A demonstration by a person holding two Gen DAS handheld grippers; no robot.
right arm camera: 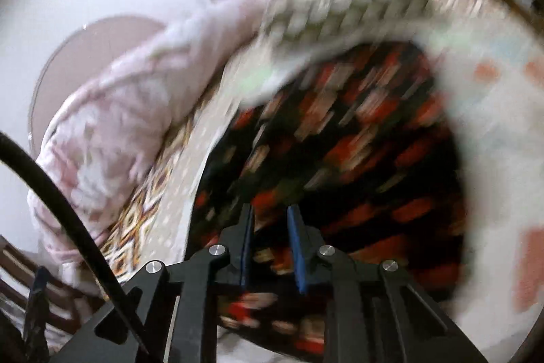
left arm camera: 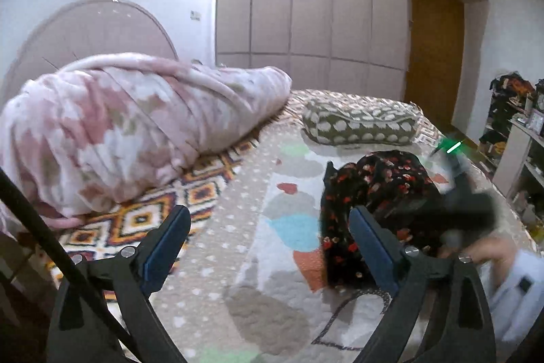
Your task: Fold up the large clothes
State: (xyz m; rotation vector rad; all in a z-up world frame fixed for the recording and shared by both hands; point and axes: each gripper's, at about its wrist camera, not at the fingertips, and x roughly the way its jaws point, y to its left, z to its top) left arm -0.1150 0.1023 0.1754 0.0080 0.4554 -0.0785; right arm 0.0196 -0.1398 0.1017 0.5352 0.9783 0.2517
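Lying crumpled on the heart-patterned bedspread (left arm camera: 258, 159), the black red-flowered garment (left arm camera: 374, 186) passes between the narrowed right gripper (right arm camera: 270, 216) (contact blurred); left gripper (left arm camera: 268, 220) gapes empty; no readable writing.

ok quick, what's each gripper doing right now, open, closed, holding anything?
Left gripper: open, holding nothing.
Right gripper: fingers nearly closed over the floral garment; too blurred to tell if it grips.

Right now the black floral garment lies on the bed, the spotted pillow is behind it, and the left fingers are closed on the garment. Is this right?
Not quite. In the left wrist view the left gripper is open, its fingers hold nothing. The black floral garment lies on the bed, with the spotted pillow behind it.
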